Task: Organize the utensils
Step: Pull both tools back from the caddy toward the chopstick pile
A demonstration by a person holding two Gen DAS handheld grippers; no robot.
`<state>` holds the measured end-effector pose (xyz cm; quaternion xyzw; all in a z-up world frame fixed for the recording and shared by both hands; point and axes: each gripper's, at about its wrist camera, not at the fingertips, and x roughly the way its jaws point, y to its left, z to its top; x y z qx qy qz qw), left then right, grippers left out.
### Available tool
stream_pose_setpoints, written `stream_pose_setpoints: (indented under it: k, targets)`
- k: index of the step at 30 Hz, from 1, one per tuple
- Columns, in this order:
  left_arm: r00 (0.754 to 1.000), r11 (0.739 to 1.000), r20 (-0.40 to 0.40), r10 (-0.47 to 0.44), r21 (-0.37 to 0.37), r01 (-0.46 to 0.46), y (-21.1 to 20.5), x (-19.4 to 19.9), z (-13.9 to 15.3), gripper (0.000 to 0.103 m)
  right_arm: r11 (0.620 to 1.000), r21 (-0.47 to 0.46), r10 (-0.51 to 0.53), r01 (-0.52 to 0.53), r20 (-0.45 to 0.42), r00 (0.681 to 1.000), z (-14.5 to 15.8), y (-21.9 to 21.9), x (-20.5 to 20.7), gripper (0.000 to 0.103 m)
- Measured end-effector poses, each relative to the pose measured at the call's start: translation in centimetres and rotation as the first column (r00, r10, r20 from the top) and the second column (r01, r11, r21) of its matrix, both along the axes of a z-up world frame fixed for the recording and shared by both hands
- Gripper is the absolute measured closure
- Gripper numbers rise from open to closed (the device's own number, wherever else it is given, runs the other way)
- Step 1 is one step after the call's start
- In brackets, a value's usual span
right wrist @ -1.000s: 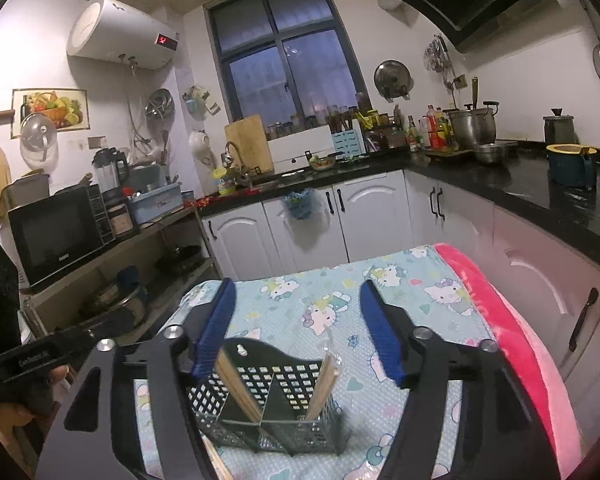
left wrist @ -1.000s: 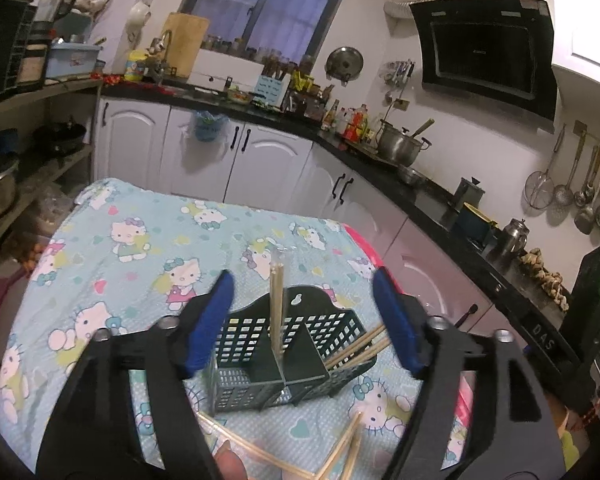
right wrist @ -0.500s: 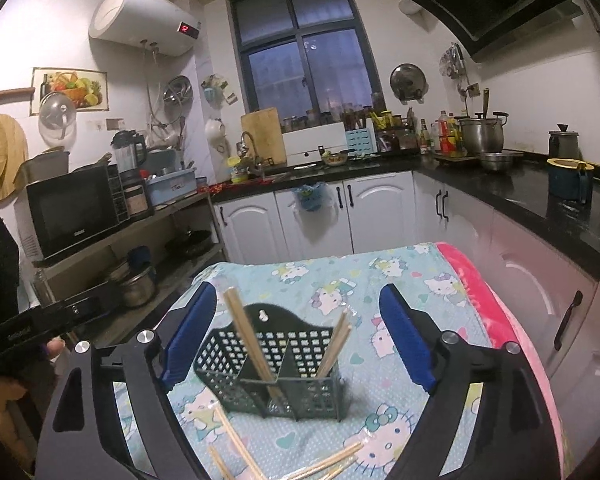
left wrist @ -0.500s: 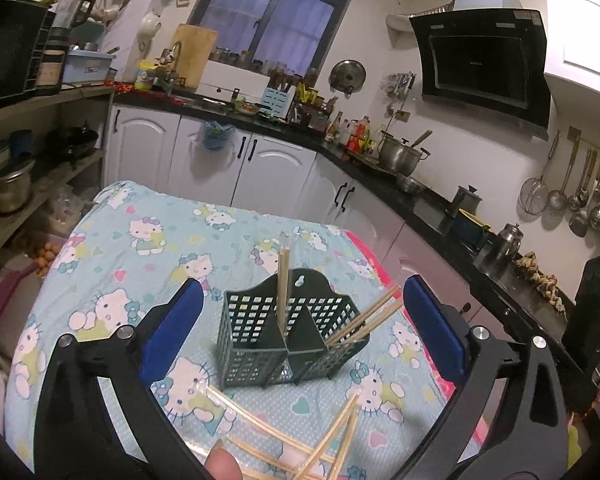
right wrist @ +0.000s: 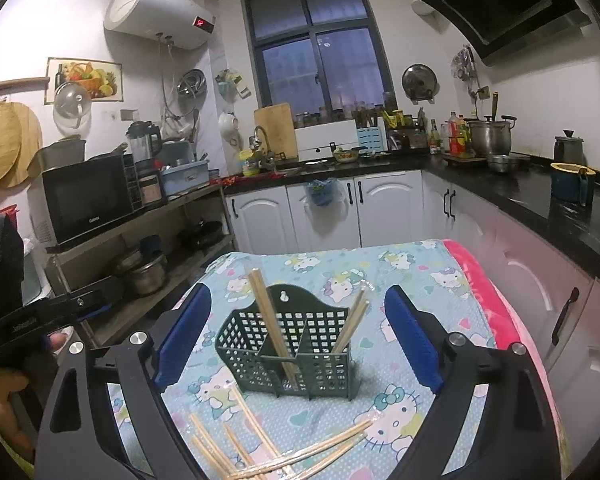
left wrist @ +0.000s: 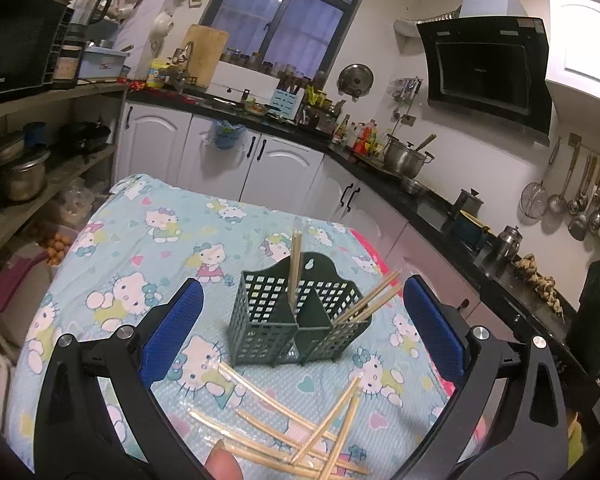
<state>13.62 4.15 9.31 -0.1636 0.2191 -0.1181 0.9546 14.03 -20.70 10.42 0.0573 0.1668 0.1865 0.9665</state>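
Two compartments in the dark green perforated plastic utensil caddy [left wrist: 298, 322] I'm watching, both with wooden chopsticks in them: one pair upright [left wrist: 294, 270] in the left cell, one pair leaning out [left wrist: 370, 300] of the right. Caddy stands upright mid-table on the light blue cartoon-cat tablecloth [left wrist: 140, 240]. Loose wooden chopsticks in clear wrappers [left wrist: 300, 436] lie scattered just in front of the caddy. My left gripper [left wrist: 298, 334] is spread wide, holding nothing. My right gripper [right wrist: 296, 338] is empty, jaws opening; both frame the caddy without touching it.
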Motion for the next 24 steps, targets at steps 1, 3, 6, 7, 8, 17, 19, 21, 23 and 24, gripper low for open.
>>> stream_pose_setpoints:
  k: [1,3,6,7,8,17,19,21,23,24]
  targets:
    - [1.000,1.000,-0.003,0.001,-0.002,-0.001,0.1,-0.2,-0.1,0.011,1.000,-0.003,0.006,-0.006,-0.001,1.000,0.0,0.2,-0.2,0.017]
    - [1.000,1.000,-0.009,0.001,-0.004,-0.001,0.2,-0.4,-0.3,0.011,1.000,-0.011,0.015,-0.016,-0.002,1.000,-0.2,0.5,-0.7,0.017]
    - [1.000,1.000,-0.022,-0.004,-0.001,0.004,0.3,-0.8,-0.9,0.011,1.000,-0.016,0.022,-0.022,-0.013,1.000,-0.5,0.8,-1.1,0.016]
    - [1.000,1.000,-0.024,-0.003,0.001,0.003,0.4,-1.0,-1.0,0.011,1.000,-0.016,0.025,-0.025,-0.018,1.000,-0.6,0.9,-1.3,0.016]
    - [1.000,1.000,-0.026,-0.001,0.002,0.001,0.4,-1.1,-1.2,0.011,0.999,-0.019,0.030,-0.030,-0.020,0.999,-0.7,1.1,-1.5,0.016]
    - [0.998,1.000,-0.053,0.025,0.002,-0.025,1.9,-2.4,-2.3,0.011,0.994,-0.063,0.090,-0.093,-0.046,0.995,-1.5,3.3,-2.4,0.013]
    - [0.997,0.999,-0.062,0.034,0.009,-0.033,2.2,-2.6,-2.6,0.011,0.992,-0.070,0.103,-0.107,-0.059,0.993,-1.7,3.8,-2.5,0.013]
    - [0.997,0.999,-0.073,0.039,0.012,-0.038,2.6,-2.8,-2.9,0.011,0.990,-0.081,0.113,-0.118,-0.066,0.991,-2.0,4.1,-2.8,0.013]
    - [0.995,0.999,-0.084,0.047,0.020,-0.045,2.8,-3.1,-3.2,0.011,0.988,-0.089,0.121,-0.128,-0.077,0.990,-2.3,4.4,-2.9,0.013]
    - [0.995,0.999,-0.092,0.048,0.028,-0.046,2.9,-3.2,-3.4,0.011,0.986,-0.088,0.133,-0.142,-0.092,0.987,-2.5,4.4,-3.0,0.013]
